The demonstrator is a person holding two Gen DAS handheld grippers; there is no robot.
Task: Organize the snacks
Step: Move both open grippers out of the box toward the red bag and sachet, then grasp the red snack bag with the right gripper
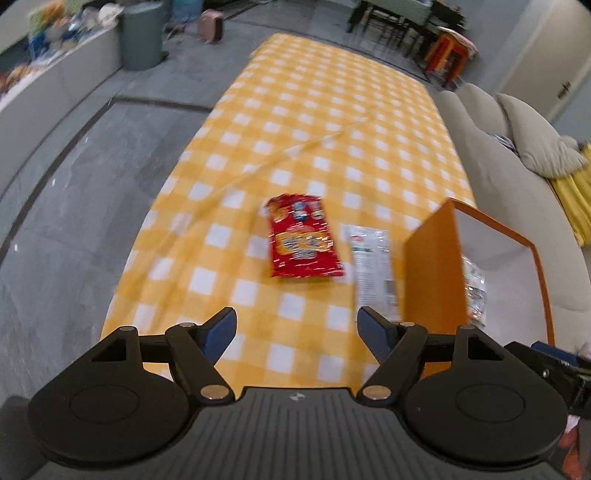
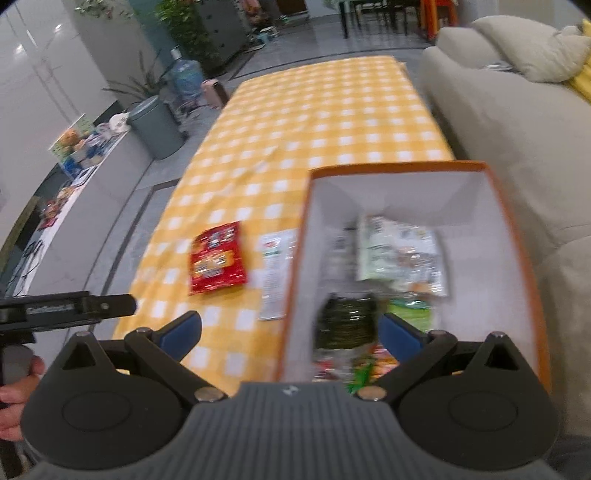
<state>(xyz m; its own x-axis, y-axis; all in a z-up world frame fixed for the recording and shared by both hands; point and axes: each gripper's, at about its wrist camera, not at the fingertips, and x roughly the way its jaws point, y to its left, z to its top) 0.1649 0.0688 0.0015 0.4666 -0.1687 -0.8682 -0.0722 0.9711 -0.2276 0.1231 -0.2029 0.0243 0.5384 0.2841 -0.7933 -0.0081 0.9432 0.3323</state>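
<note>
A red snack bag (image 1: pixel 303 238) (image 2: pixel 217 257) lies flat on the yellow checked tablecloth (image 1: pixel 314 122) (image 2: pixel 314 122). Beside it, against the box wall, lies a white snack packet (image 1: pixel 373 269) (image 2: pixel 275 273). An orange box (image 1: pixel 432 269) (image 2: pixel 517 258) with white inside holds several snack packets, among them a dark green one (image 2: pixel 345 325) and a pale one (image 2: pixel 402 251). My left gripper (image 1: pixel 297 326) is open above the table's near end, nothing between its fingers. My right gripper (image 2: pixel 290 334) is open over the box's near left wall, holding nothing.
A grey sofa (image 2: pixel 509 122) (image 1: pixel 491 155) runs along the table's right side. A grey bin (image 1: pixel 142 35) (image 2: pixel 157 125) and a low white counter with packets (image 1: pixel 48 74) stand on the left. A hand (image 2: pixel 16 402) holds the other gripper's handle at the left edge.
</note>
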